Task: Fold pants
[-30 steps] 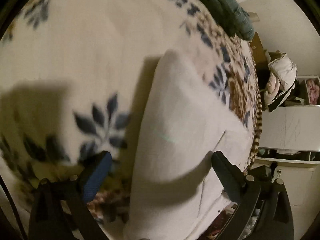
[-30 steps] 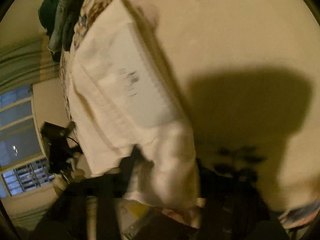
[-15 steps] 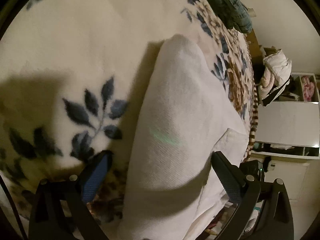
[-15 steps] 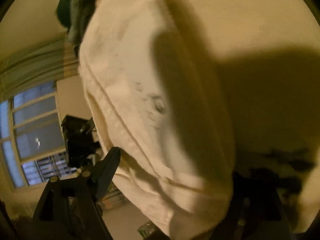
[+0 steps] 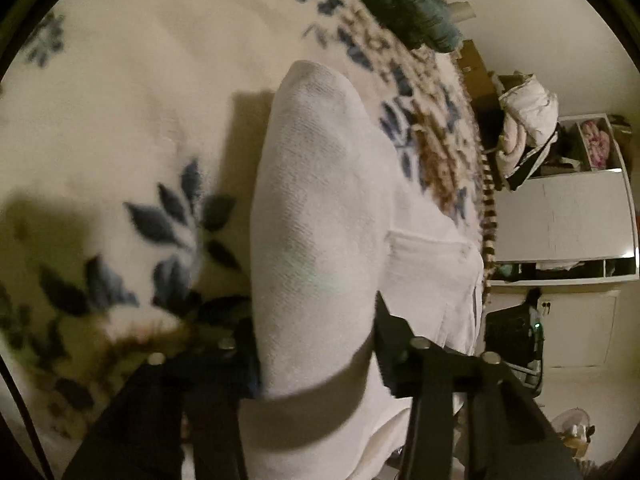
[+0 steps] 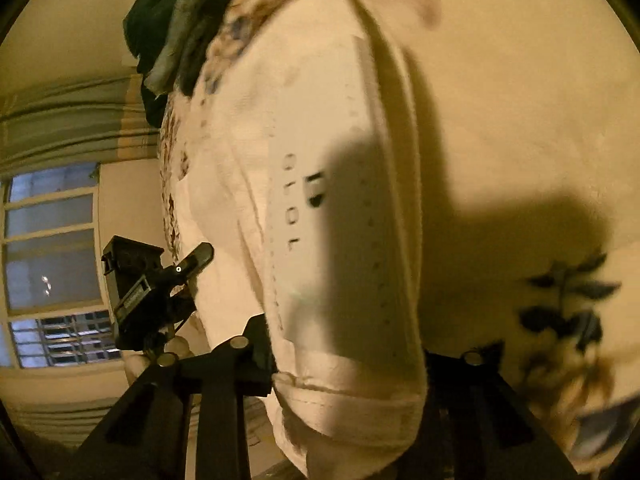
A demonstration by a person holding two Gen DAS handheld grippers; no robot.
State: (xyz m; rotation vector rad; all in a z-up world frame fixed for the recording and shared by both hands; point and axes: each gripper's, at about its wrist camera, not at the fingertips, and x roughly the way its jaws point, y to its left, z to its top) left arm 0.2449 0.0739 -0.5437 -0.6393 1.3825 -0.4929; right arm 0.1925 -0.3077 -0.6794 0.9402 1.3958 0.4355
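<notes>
White pants lie folded lengthwise on a cream blanket with blue leaves. My left gripper straddles the raised fold at the near end. Its jaws are closing, and both pads press into the cloth. In the right wrist view the pants show a stitched pocket with dark lettering. Around their hemmed near end sits my right gripper, jaws closing, with the fabric bunched between its black fingers. The right pad is lost in shadow.
Dark green clothes are piled at the blanket's far edge. White cabinets and a bundled white coat stand beyond the bed. A black device sits by the pants' left edge, with a window behind.
Both grippers' jaws drew in from wide open onto the pants. The right gripper shifted along the pants toward their hemmed end; the left rose slightly with the fold.
</notes>
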